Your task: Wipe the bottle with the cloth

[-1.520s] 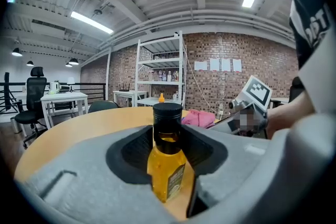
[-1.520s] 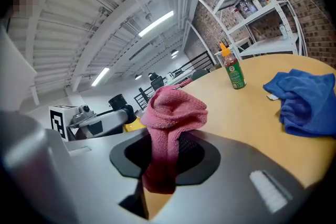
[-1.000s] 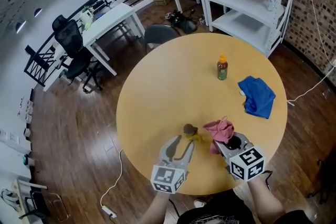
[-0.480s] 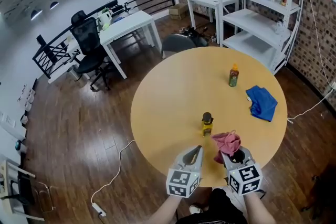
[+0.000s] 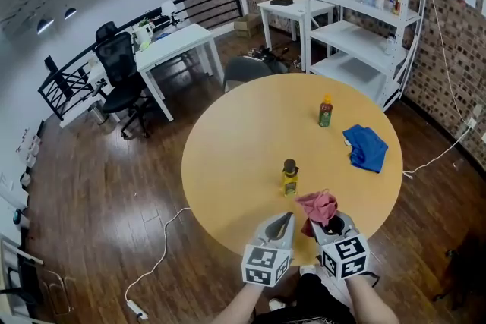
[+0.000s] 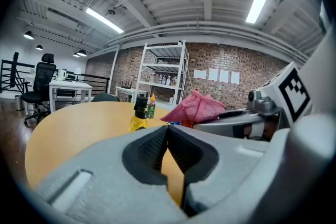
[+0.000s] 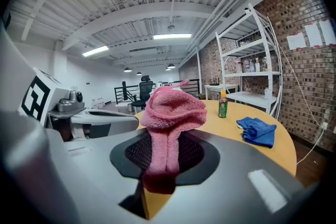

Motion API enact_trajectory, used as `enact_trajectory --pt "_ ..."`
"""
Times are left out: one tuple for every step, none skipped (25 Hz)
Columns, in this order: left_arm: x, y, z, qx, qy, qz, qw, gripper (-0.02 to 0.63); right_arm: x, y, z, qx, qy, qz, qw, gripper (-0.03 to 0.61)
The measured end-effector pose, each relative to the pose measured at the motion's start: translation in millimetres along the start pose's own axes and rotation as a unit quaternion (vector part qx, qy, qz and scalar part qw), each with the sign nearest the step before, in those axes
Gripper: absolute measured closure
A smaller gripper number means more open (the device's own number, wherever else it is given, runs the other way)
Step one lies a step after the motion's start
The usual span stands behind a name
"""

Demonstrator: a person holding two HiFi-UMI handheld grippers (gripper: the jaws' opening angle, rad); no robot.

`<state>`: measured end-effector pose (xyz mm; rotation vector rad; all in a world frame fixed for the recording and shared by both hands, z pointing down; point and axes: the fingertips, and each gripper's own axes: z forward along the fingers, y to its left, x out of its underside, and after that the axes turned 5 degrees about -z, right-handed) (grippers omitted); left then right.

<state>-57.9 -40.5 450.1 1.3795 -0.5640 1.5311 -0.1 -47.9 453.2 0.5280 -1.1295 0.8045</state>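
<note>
- Sitting upright on the desk (image 5: 228, 155), the yellow bottle (image 5: 289, 177) with the dark cap is close to the near edge, just beyond both claws, and nothing's touching it.
- Left claw (image 6: 168, 129) has just been closing. Its tips are pressed together now with nothing between them, over the near edge.
- Right claw (image 7: 167, 139) is pinching the pink cloth (image 7: 171, 110), which bunches up above the jaws, right beside the other claw.
- Green bottle (image 5: 325, 111) stands toward the far right edge, well apart from the yellow one.
- Blue cloth (image 5: 365, 147) lies crumpled by the right edge, near the green bottle.
</note>
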Motion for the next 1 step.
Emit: enact_trajectory --pt "0.0 -2.5 -3.4 0.002 0.0 0.0 1.0 0.609 0.1 3.0 -1.8 0.0 0.001 0.0 1.0 0.483"
